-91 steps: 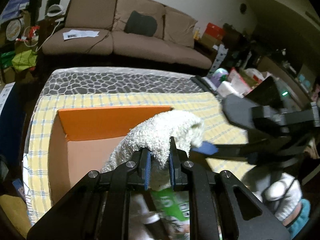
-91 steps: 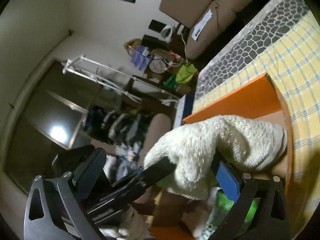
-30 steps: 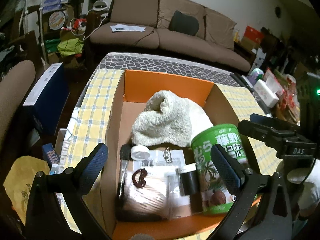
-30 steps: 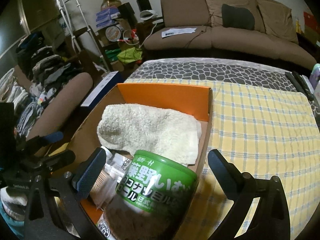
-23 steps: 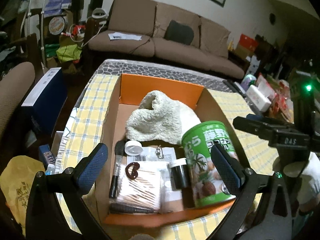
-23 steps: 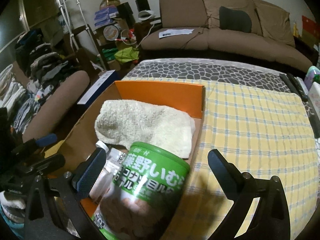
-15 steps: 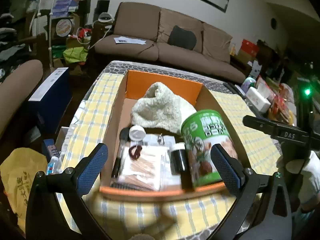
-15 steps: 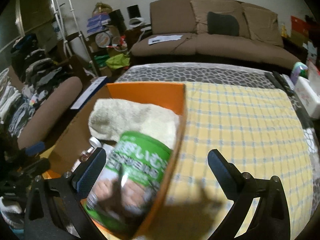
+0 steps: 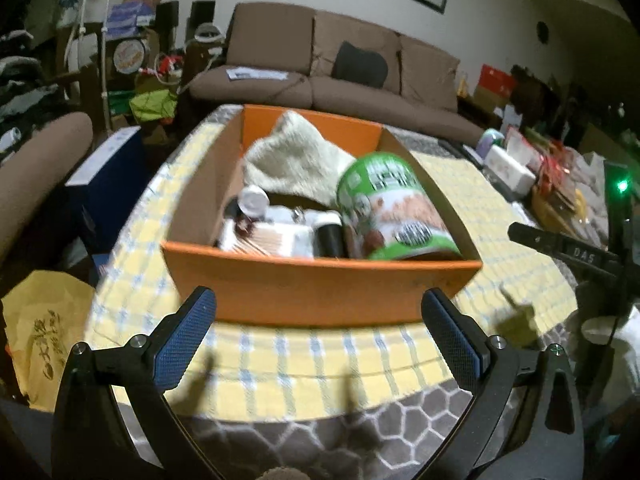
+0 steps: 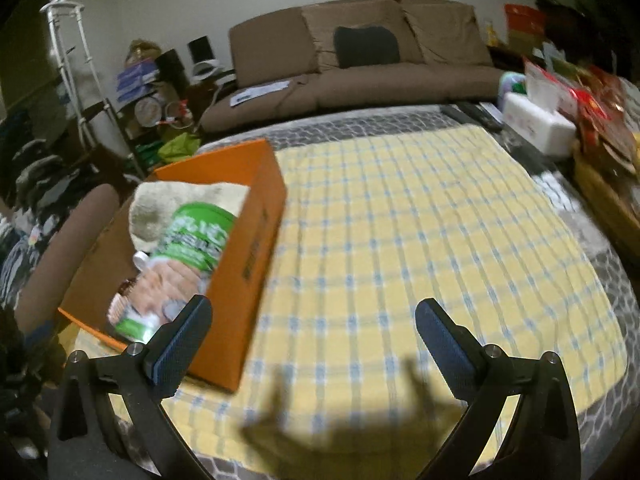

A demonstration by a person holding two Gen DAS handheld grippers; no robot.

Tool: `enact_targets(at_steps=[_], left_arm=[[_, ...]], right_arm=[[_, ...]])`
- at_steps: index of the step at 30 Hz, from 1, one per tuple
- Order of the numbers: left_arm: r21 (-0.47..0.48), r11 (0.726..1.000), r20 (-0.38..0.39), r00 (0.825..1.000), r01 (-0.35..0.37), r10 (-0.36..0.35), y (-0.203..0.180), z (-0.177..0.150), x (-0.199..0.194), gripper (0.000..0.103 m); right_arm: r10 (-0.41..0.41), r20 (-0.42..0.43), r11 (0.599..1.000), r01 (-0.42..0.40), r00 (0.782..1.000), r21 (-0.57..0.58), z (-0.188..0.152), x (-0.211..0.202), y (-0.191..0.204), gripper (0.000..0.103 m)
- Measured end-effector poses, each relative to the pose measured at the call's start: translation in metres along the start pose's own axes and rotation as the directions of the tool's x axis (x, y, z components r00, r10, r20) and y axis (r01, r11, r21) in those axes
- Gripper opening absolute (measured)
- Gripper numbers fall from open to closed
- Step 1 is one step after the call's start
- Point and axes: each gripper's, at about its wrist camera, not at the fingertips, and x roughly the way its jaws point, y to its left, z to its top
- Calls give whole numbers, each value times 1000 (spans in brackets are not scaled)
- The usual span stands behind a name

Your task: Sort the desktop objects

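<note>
An orange box [image 9: 320,284] is seen on the yellow checked cloth [image 10: 420,240] covering the desk. A cream towel [image 9: 292,164], a green can [image 9: 388,208] and smaller items are packed inside it. The left gripper [image 9: 320,344] is held with fingers wide apart, nothing between them, just short of the box's near wall. The right gripper [image 10: 312,344] is likewise spread and unloaded above bare cloth beside the box

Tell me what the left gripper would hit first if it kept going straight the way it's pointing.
Most likely the near wall of the orange cardboard box. The open left gripper points straight at it over the yellow checked tablecloth, with nothing visible between. How far off the wall is cannot be judged from this view.
</note>
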Motion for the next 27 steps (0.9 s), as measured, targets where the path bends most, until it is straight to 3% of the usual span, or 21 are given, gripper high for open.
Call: enact_targets(at_steps=[8,12,27], left_arm=[[14,1000,-83,996,-17,18,-31,-16,33,103],[57,997,-76,996,-49,53,-49,-21,49,103],[2,995,-145,985,-96,95,-61,-32,97,103]], right_arm=[[-72,-73,997,70,995,-22,-33,22,-18,103],[-107,-106,994,103,989,-40,-45,33,-25,103],[-202,-156,976,185,967,-117,-63,66,-23,103]])
